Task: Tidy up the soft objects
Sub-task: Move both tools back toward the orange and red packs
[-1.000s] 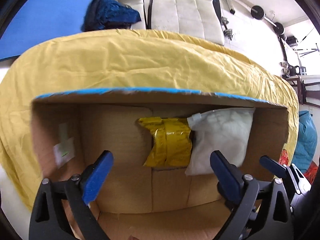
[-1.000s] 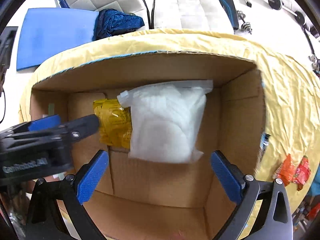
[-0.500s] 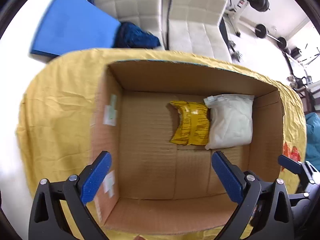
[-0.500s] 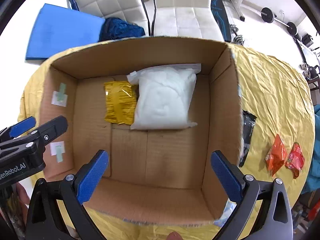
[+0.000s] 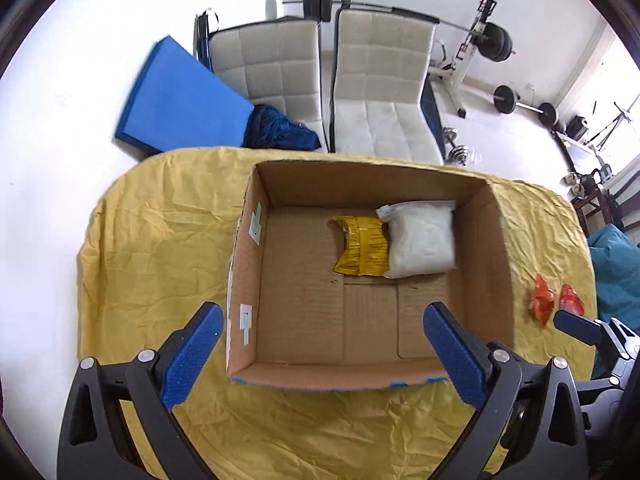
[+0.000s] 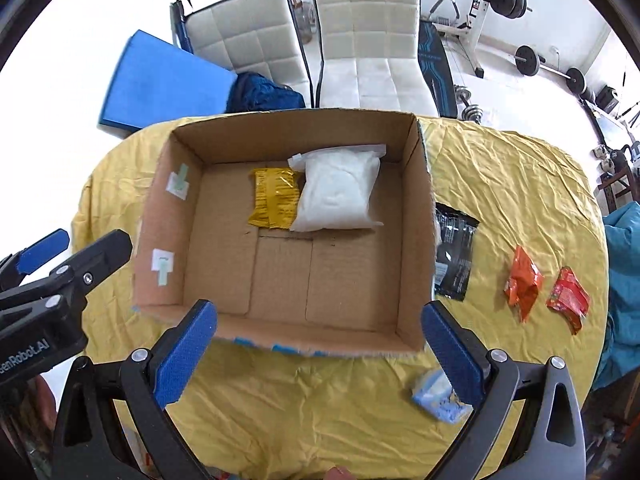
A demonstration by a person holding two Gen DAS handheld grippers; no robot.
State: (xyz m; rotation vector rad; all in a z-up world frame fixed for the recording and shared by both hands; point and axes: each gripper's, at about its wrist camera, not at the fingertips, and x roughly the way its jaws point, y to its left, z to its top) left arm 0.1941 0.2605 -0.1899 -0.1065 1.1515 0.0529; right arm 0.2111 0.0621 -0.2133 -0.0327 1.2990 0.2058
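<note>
Left black two-finger gripper with blue pads (image 5: 320, 344): held above the near edge of the open brown cardboard box (image 5: 496, 240), looking down into it; jaws spread wide, nothing between them, touching nothing; its left pad hangs outside the box's left wall, its right pad over the box floor near the right wall. From the right wrist view the same gripper (image 6: 76, 246) shows to the left of the box, apart from it. Right black two-finger gripper with blue pads (image 6: 320, 342): likewise raised above the box's near edge, jaws wide apart, empty, in contact with nothing. Box: stands on the wrinkled yellow cloth-covered table (image 6: 500, 168), top open. Inside the box, against the far wall: crinkled yellow foil packet (image 6: 275, 197), and touching its right side a white soft pillow-shaped plastic bag (image 6: 338, 196) whose edge overlaps the packet. Right of the box, on the cloth: flat black plastic packet (image 6: 455, 254) just beside the right wall; farther right, an orange snack packet (image 6: 523, 282) and a red snack packet (image 6: 568, 298), near each other, well apart from the box. Before the box's near right corner: light blue and white soft packet (image 6: 438, 398), partly hidden behind the right gripper's right finger.
</note>
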